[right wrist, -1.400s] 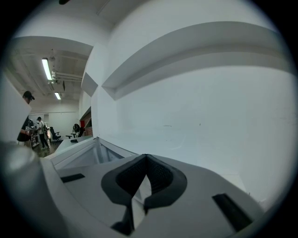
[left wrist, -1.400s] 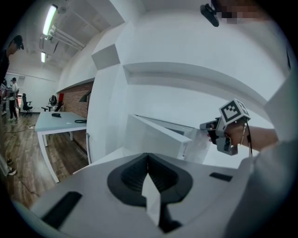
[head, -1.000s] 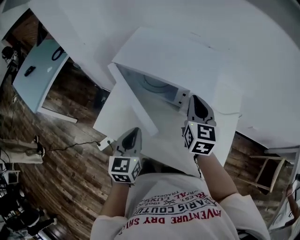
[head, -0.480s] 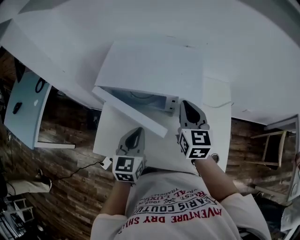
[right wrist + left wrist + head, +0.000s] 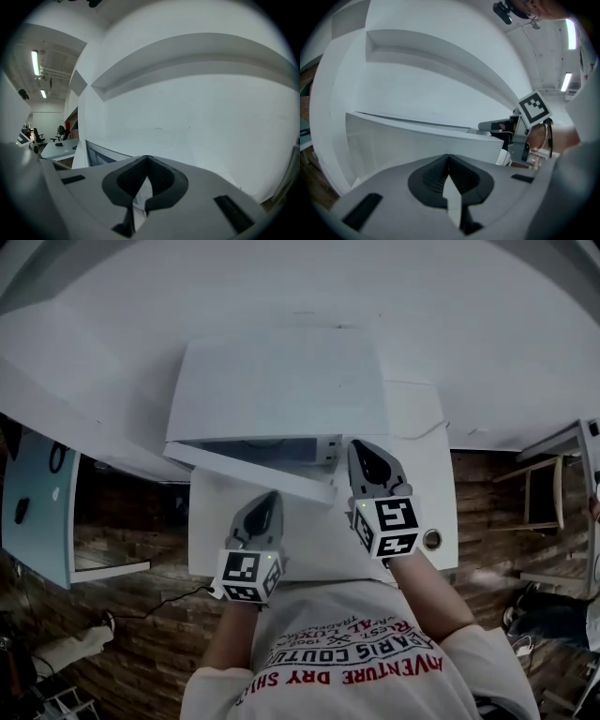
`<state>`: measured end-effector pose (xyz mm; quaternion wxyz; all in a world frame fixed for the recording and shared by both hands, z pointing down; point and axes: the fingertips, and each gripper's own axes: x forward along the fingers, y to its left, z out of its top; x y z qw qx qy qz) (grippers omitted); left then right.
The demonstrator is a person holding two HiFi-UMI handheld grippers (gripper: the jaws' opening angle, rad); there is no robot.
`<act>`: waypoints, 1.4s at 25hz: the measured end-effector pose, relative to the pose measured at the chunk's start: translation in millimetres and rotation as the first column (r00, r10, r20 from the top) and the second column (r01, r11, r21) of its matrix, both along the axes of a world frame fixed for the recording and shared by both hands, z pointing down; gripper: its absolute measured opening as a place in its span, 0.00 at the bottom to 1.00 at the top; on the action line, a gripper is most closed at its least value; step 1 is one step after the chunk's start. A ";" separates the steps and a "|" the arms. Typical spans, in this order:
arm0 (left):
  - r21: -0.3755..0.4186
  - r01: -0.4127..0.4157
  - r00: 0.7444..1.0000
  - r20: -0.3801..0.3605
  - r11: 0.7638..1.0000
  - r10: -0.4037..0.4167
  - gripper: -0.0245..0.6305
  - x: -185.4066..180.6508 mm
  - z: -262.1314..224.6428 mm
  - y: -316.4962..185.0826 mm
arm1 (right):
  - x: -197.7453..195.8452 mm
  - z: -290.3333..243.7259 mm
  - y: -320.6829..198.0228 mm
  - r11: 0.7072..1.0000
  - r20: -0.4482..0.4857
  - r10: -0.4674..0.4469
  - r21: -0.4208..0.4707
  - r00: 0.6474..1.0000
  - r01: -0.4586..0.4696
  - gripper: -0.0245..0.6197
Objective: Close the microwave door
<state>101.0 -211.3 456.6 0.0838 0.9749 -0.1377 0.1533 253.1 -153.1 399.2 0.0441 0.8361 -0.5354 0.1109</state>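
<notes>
The white microwave (image 5: 281, 381) stands on a white table (image 5: 412, 512) against the wall. Its door (image 5: 253, 472) is hinged at the left and stands only slightly ajar, with a narrow gap at its right end. My left gripper (image 5: 269, 498) is shut and empty, its tip close to the door's outer face (image 5: 422, 138); I cannot tell whether it touches. My right gripper (image 5: 359, 448) is also shut and empty, beside the door's free end at the microwave's front right corner. In the right gripper view the door's window (image 5: 101, 154) shows just left of the jaws (image 5: 147, 159).
A small round object (image 5: 431, 540) lies on the table near my right forearm. A light blue desk (image 5: 37, 502) stands at the left and a chair (image 5: 539, 498) at the right. A cable (image 5: 178, 592) runs over the wooden floor.
The door has swung from wide open to nearly shut. Both grippers have moved forward toward the microwave front, and the head view has turned to face it squarely.
</notes>
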 end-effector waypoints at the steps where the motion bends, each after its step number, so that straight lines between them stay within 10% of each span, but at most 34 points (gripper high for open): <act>1: 0.004 -0.012 1.000 0.002 1.000 0.012 0.05 1.7 0.2 -1.0 | 0.1 0.0 0.3 1.000 0.004 0.008 0.003 1.000 -0.008 0.05; 25: 0.119 -0.193 0.981 -0.014 0.974 0.196 0.04 47.2 -1.7 -23.6 | 0.8 -0.8 1.7 0.997 -0.006 0.075 -0.013 0.997 -0.075 0.05; 35: 0.015 -0.177 0.979 -0.097 0.984 0.178 0.04 59.4 2.7 -28.9 | 1.2 -0.2 1.8 0.996 -0.017 0.086 -0.011 0.996 -0.086 0.05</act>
